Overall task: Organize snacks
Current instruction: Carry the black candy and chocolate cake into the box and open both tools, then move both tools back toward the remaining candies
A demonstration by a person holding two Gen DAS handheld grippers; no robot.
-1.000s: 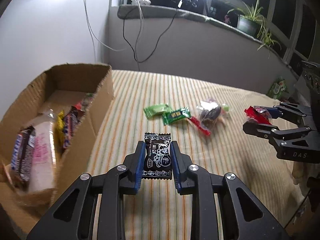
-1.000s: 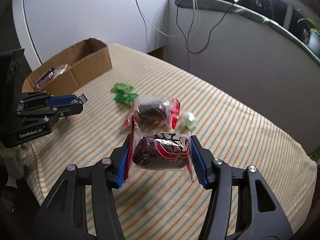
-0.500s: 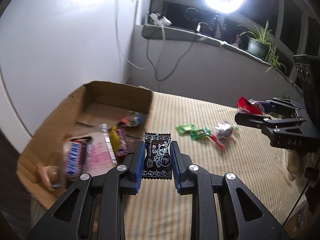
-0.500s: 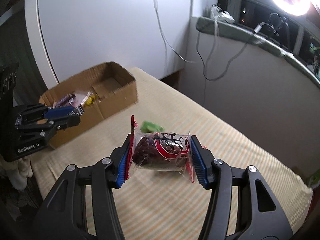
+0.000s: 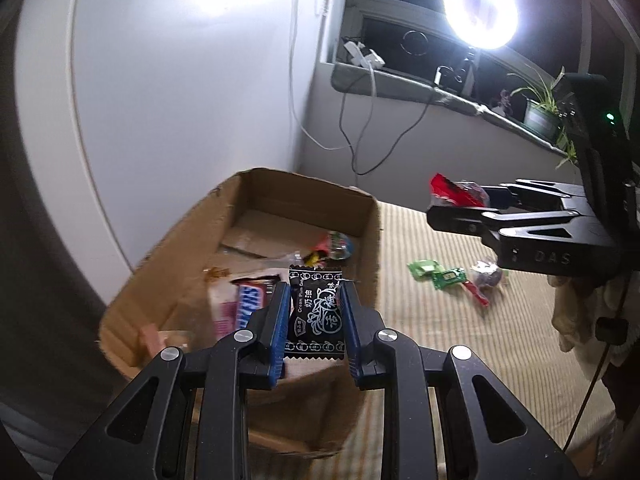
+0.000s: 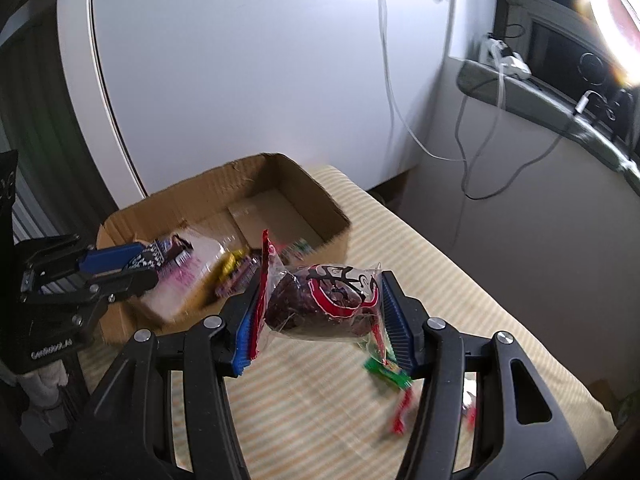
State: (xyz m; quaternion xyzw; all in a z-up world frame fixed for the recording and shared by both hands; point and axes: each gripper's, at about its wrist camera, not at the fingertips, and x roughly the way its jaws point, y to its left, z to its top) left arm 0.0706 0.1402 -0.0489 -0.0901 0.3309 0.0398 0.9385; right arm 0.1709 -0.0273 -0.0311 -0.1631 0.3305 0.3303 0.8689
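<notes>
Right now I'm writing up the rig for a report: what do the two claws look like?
Both are matte black, with angular cut-out linkages, silver pivot screws and ribbed blue pads. The left claw reads "GenRobot.AI" on its body in the right wrist view. The right claw reads "DAS" in the left wrist view, with a green light on its housing.

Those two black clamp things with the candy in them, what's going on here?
Someone is tidying snacks into a cardboard box with two hand-held tools. The left tool grips a black cream plum candy packet over the box. The right tool grips a clear packet of dark dried fruit beside the box. A Snickers bar and others lie inside; green candies remain on the striped cloth.
</notes>
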